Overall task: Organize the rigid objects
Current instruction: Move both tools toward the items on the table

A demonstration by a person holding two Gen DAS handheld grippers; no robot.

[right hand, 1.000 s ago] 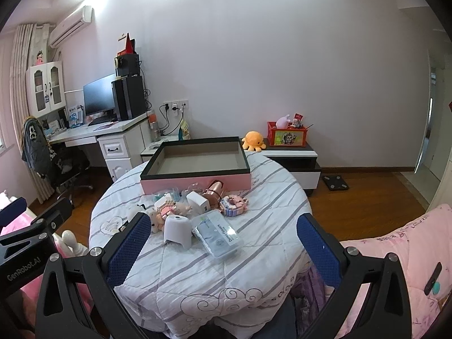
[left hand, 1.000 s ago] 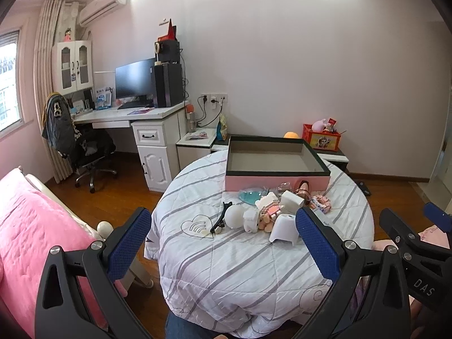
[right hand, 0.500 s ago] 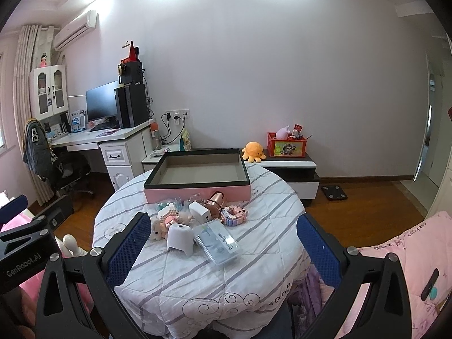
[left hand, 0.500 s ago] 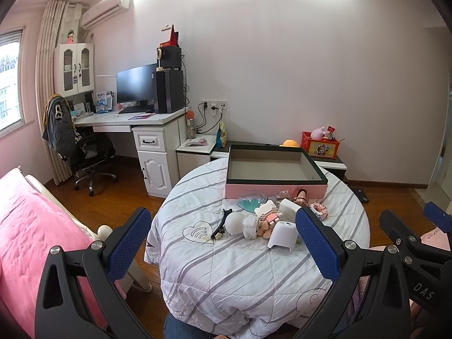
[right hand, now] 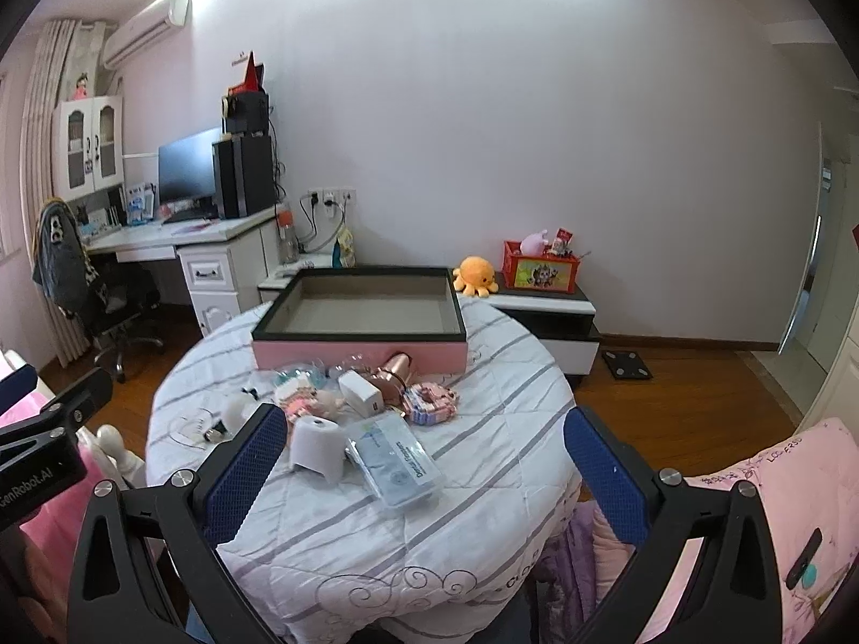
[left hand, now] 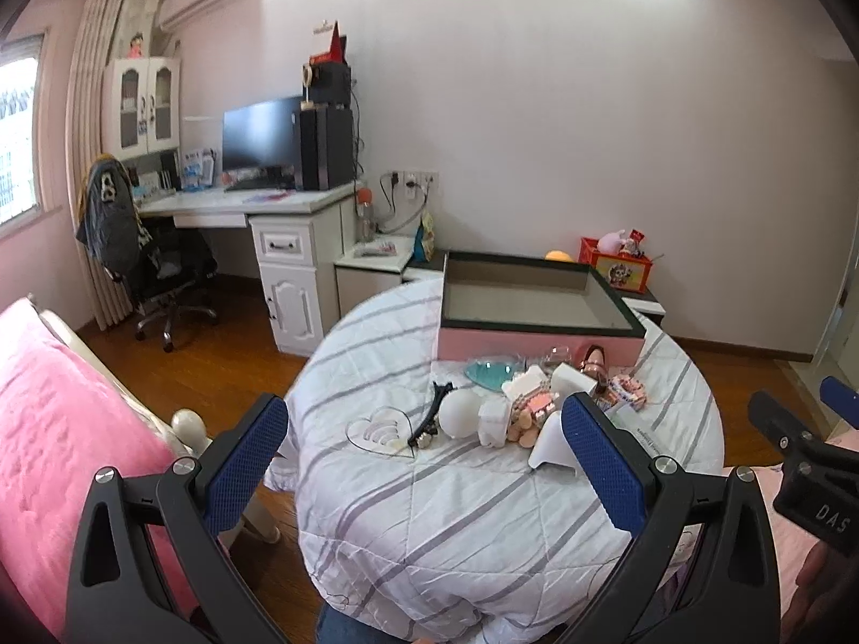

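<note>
1. Table [right hand: 483, 488]: round, striped quilt cover. Carries all task items.

2. Box [right hand: 358, 346]: pink walls, dark rim, at far side of table. Interior shows bare floor, nothing in it. Judged status: no item stowed yet; task at start, full pile left to sort.

3. Pile: sits just in front of box near wall, approx. table centre. Contents, large to small:
- clear case [right hand: 394, 459], nearest the right-wrist view, flat;
- white stand [right hand: 318, 445], upright, just beside case;
- white ball [left hand: 460, 413] w/ black clip [left hand: 432, 416] beside it;
- white adapter [right hand: 362, 394];
- copper bottle [right hand: 394, 367], on its side, against box wall;
- pink block set [right hand: 432, 402];
- teal dish [left hand: 488, 374], near box.

4. Left gripper [left hand: 424, 469]: fingers wide apart, holding nothing, above near table edge, well apart from pile.

5. Right gripper [right hand: 424, 475]: fingers wide apart, holding nothing, likewise short of pile.

6. Text:
- case label: blue print, reads approx. "Dental Flosser"; rest too small;
- other gripper body, seen from left view: "DAS";
- other gripper body, seen from right view: "GenRobot.AI" (partly cut off);
- pink bedding at right: lettering, not legible.
</note>
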